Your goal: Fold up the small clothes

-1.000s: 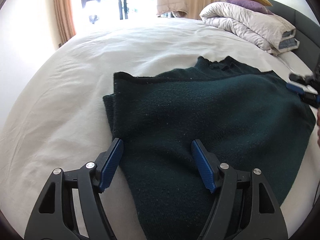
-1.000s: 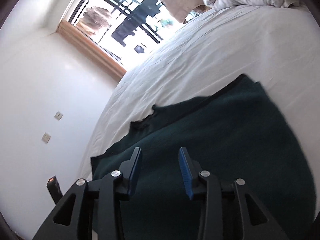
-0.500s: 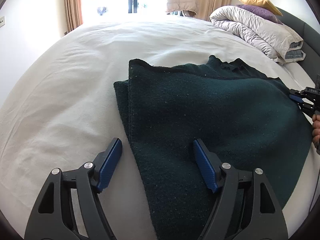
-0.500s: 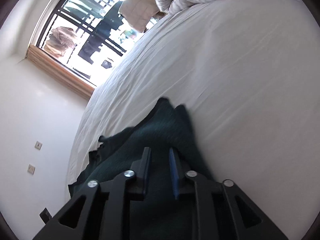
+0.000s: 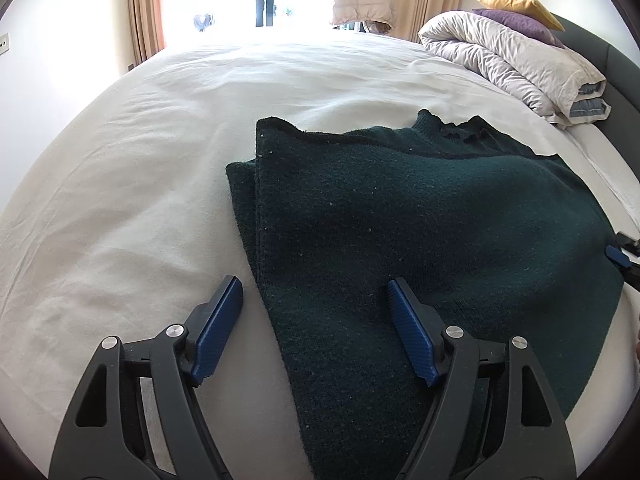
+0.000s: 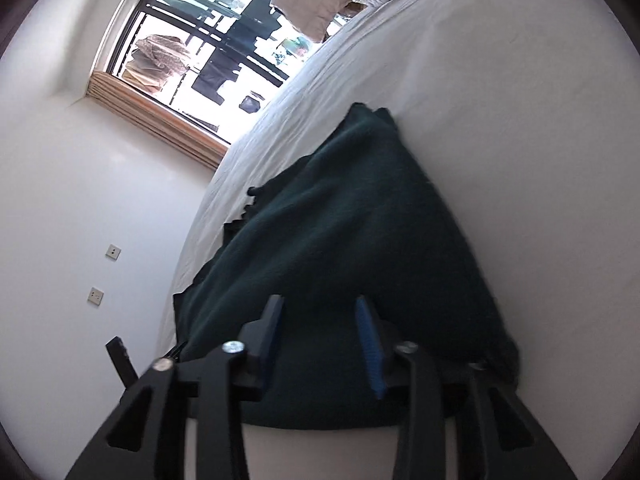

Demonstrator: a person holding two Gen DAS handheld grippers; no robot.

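Left gripper (image 5: 315, 304) and right gripper (image 6: 320, 326): matte black skeletal frames with triangular cut-outs, silver pivot screws (image 5: 175, 331), and ribbed blue pads (image 5: 410, 338) lining both fingers, lower frame.

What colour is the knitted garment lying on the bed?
Dark green, plain with no pattern. The garment shows best in the left wrist view.

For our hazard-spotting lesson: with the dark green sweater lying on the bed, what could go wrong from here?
The open left gripper straddles the sweater edge, one finger over the white sheet: closing might pinch sheet too. The layers at that edge lie offset, so one may slip free.
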